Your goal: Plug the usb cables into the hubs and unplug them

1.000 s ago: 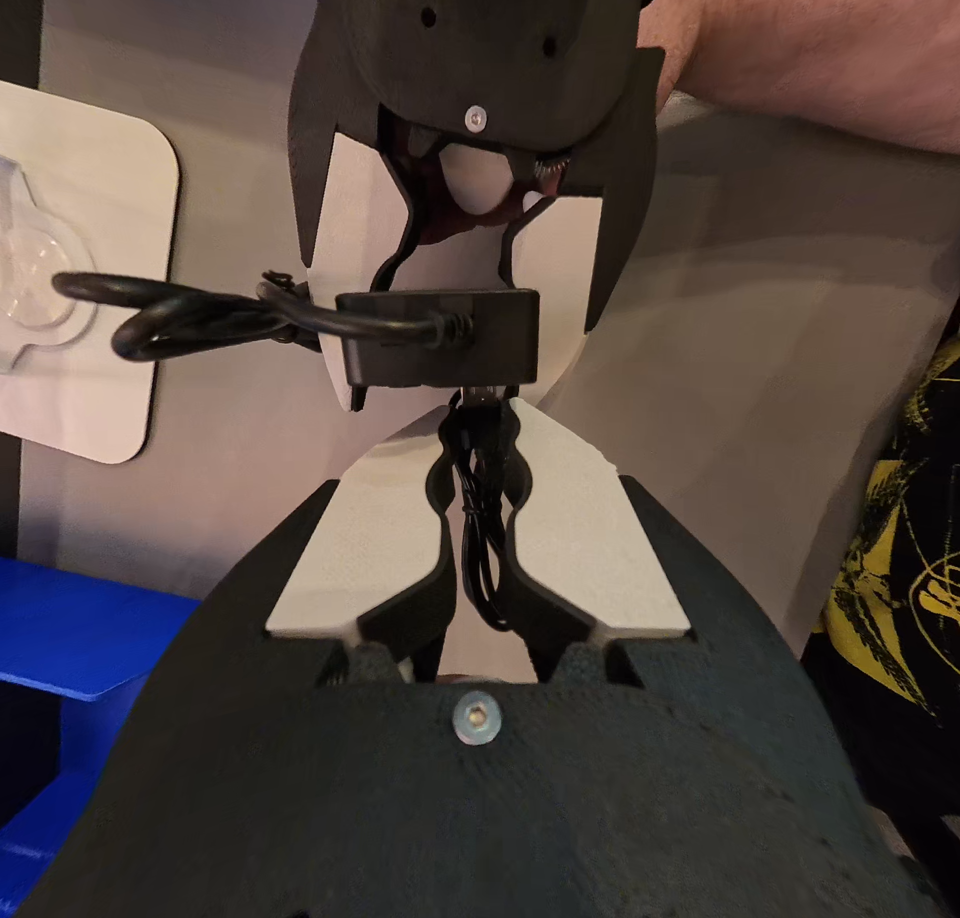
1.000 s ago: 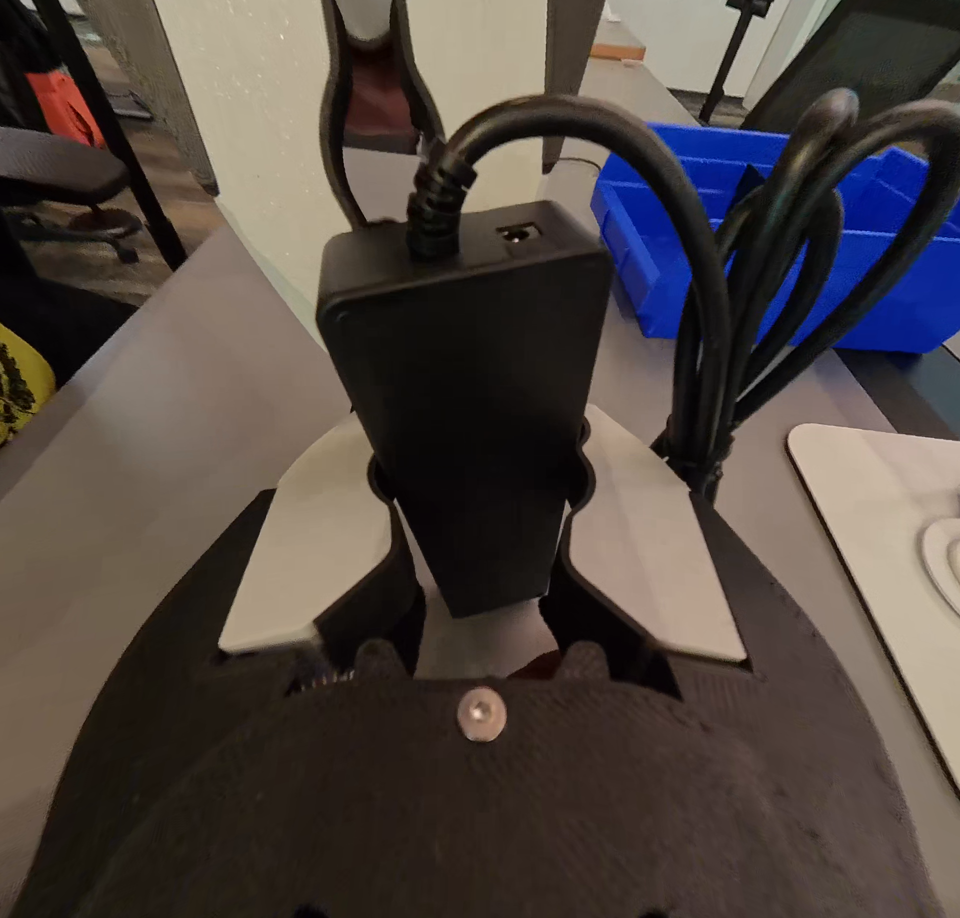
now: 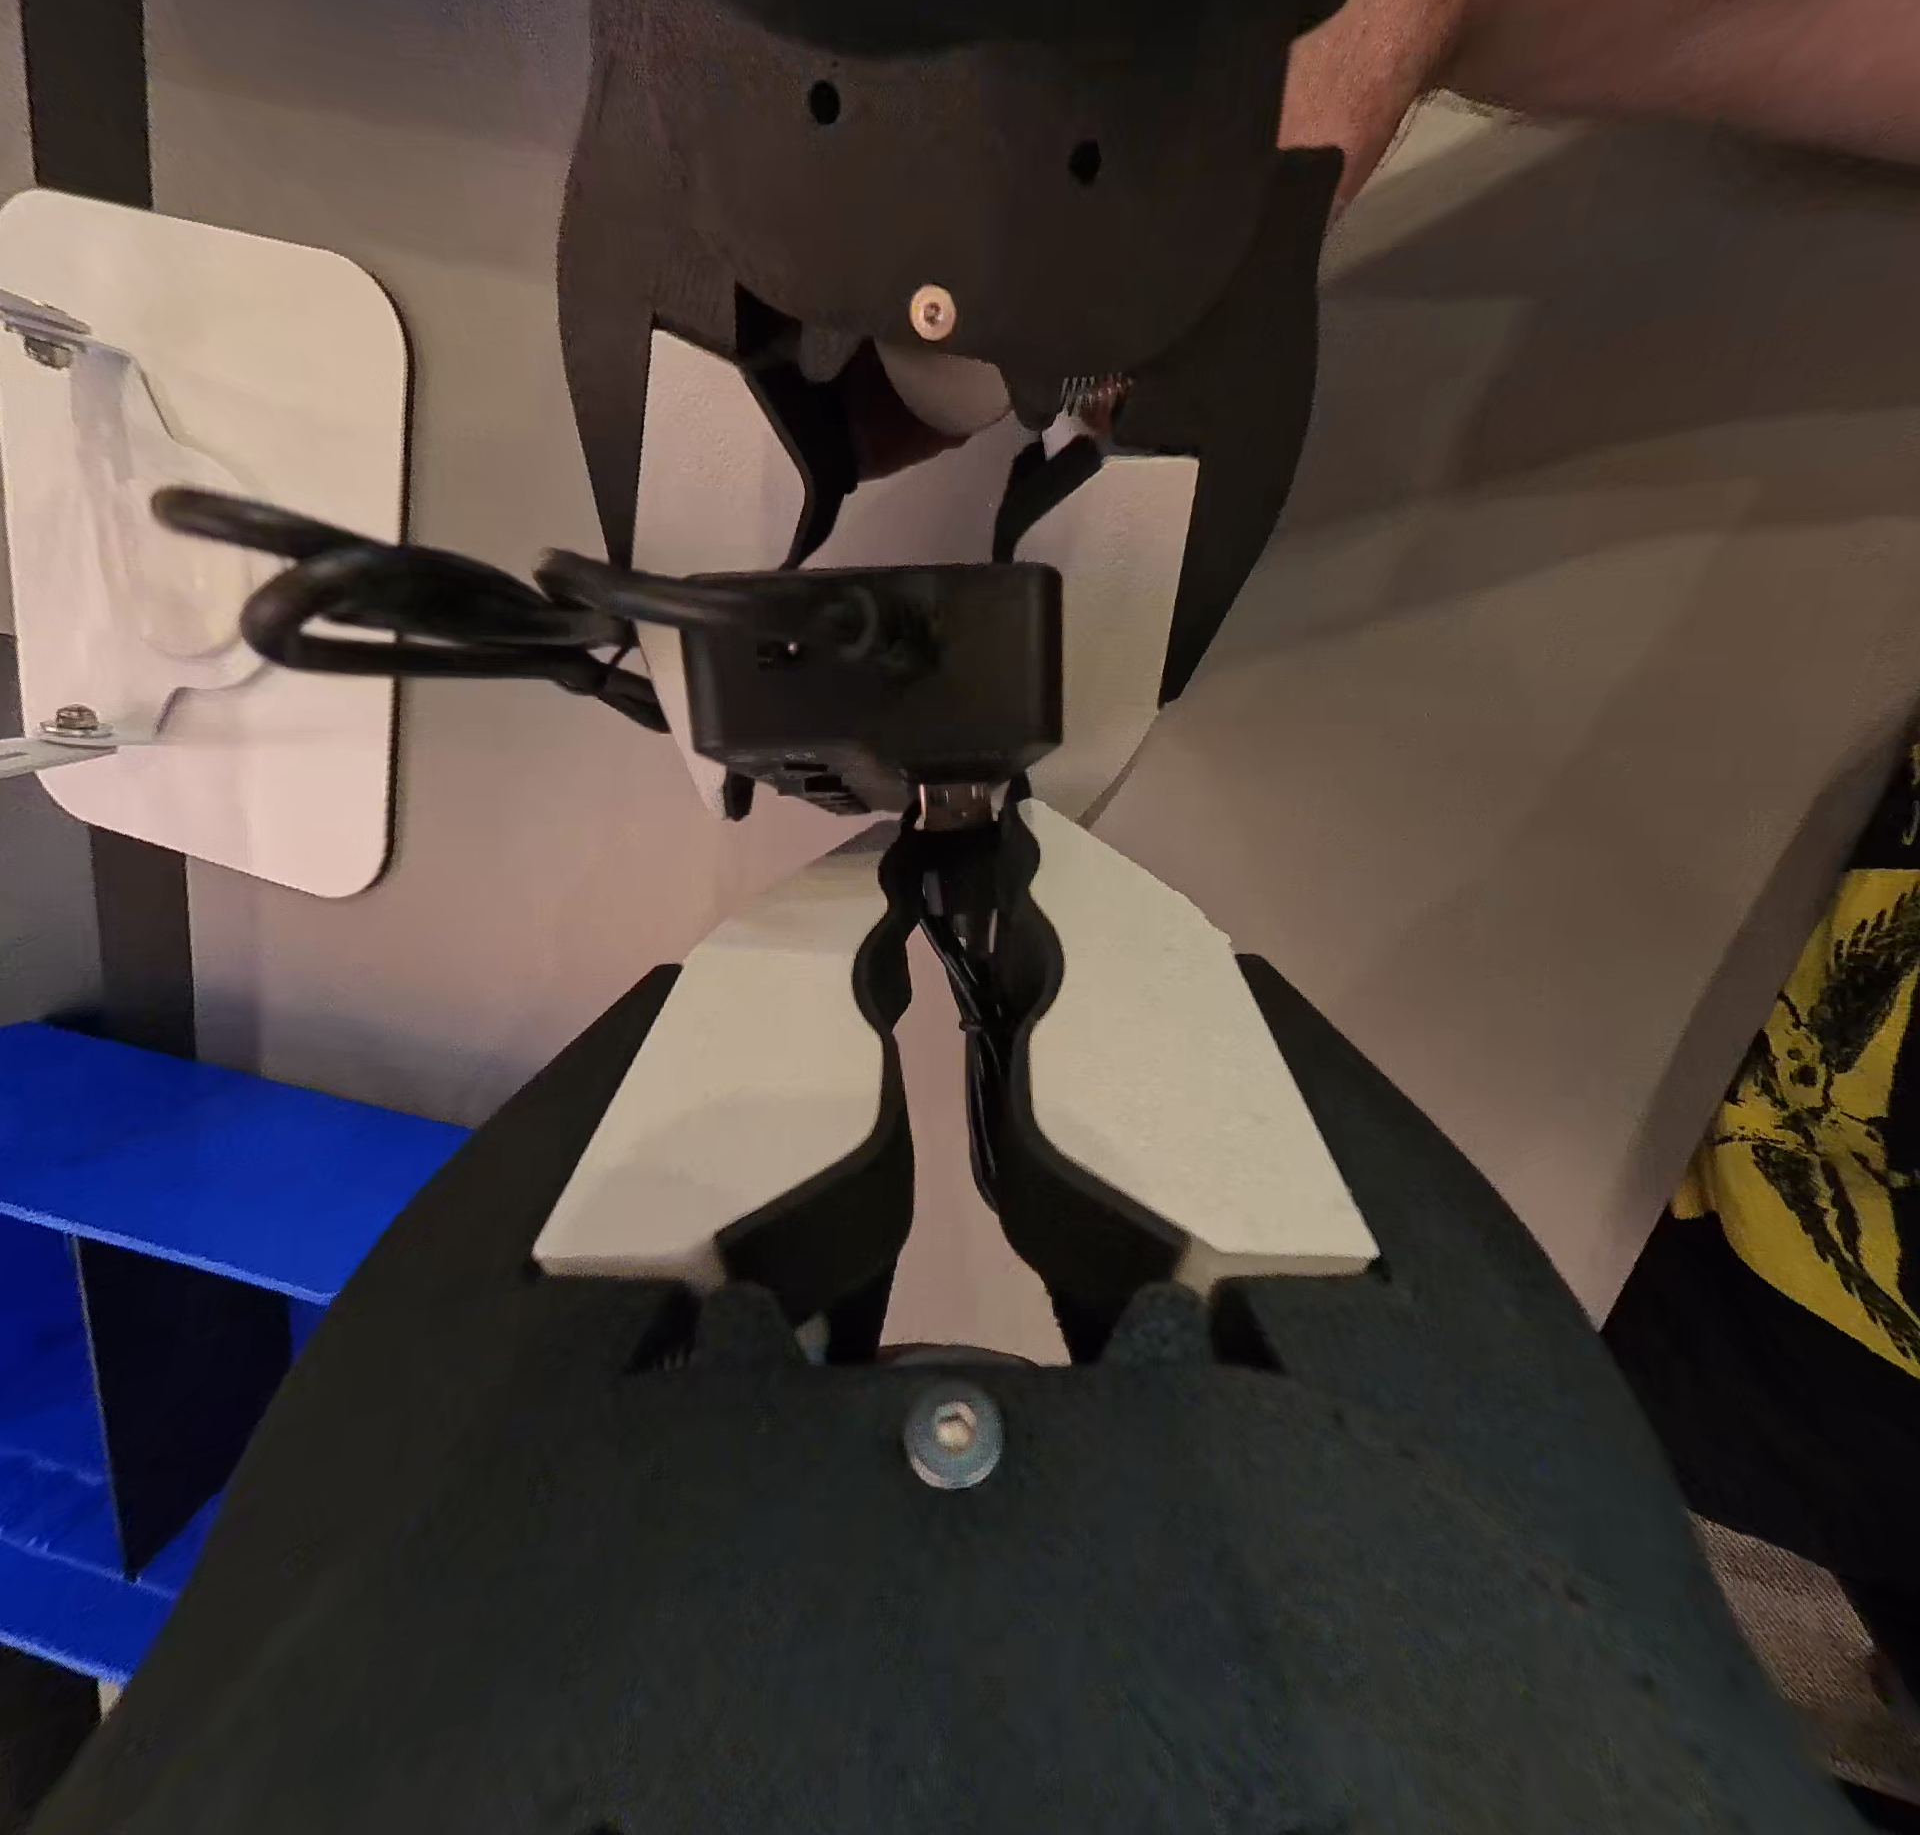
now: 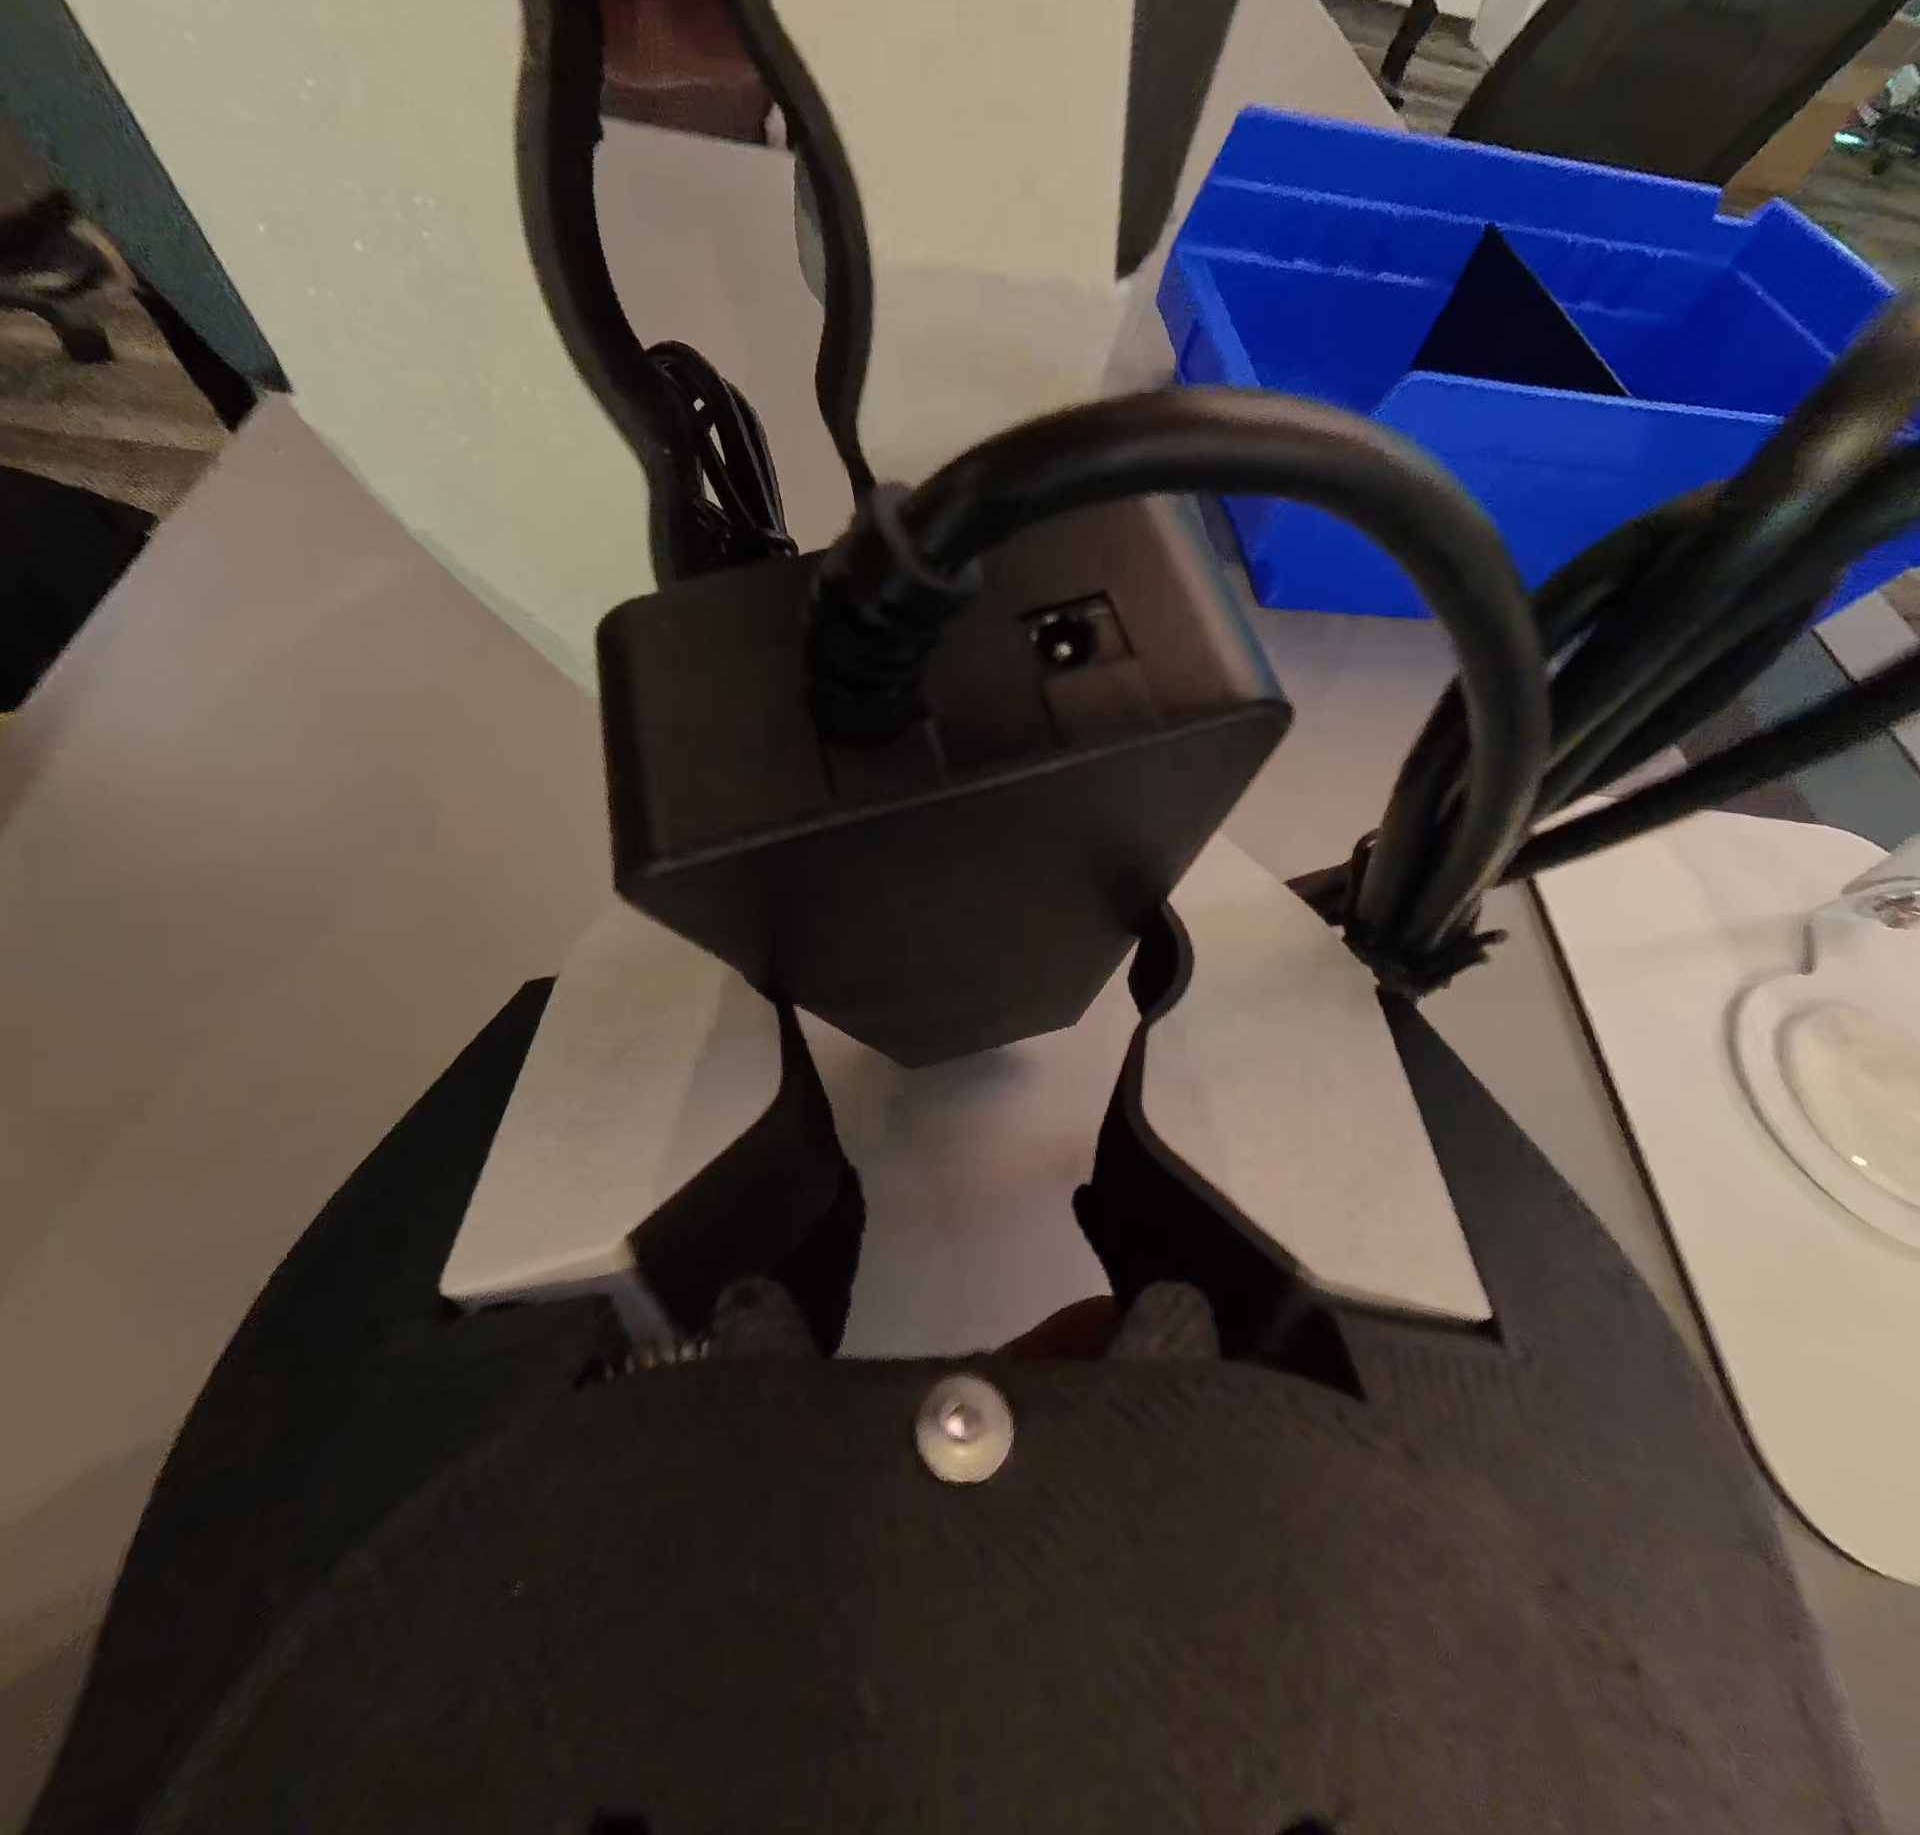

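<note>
Left tool (image 3: 961, 829) is clenched on the plug end of a thin black cable (image 3: 982, 1016), which trails back between its fingers. The metal plug (image 3: 951, 806) pokes out just past the fingertips and meets the near face of the hub (image 3: 878, 658). Silver shell still shows between fingertips and hub, so my read is partway seated at best; can't tell from this whether it's going in or coming out. An empty port (image 3: 821, 779) sits just left of the plug on the same face. Right tool (image 4: 961, 964) grasps the hub body, fingers pressed on either side of the lower end and the top standing clear above them. The hub's own thick lead (image 4: 1247, 455) arcs off its top face and drops into a tied bundle (image 4: 1423, 938) at the right, beside a bare round socket (image 4: 1070, 642). Both tools face each other with the hub between, held above the grey bench (image 4: 260, 746). Farther out: a white plate (image 3: 281, 559) with a clear bracket on the bench, then a blue bin (image 4: 1507, 455). Progress: one cable at a port, hub steadied; the rest of the plugging and unplugging isn't shown.
</note>
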The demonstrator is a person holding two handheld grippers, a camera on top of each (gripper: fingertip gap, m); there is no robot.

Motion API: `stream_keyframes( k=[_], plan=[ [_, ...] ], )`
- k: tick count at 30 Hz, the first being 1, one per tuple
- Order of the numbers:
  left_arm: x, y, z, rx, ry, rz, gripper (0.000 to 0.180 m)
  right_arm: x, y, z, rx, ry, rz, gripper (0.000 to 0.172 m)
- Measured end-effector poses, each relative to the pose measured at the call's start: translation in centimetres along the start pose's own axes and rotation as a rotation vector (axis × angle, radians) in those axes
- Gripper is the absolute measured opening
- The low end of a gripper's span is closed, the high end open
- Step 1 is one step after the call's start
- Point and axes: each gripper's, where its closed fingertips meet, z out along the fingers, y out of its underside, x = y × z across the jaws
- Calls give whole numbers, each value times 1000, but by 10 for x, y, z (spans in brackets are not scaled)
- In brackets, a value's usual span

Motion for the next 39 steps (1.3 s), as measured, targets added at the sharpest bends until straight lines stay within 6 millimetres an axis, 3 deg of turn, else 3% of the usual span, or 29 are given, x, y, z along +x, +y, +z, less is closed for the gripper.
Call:
stream_keyframes(
  k=[14, 39],
  plan=[
    [-2, -10, -4, 114, -21, -3, 13, 4, -4, -7, 32, 19, -8, 63],
    [12, -3, -3, -3, 26, 138, 9, -11, -2, 3, 0, -22, -79, 63]
  ],
)
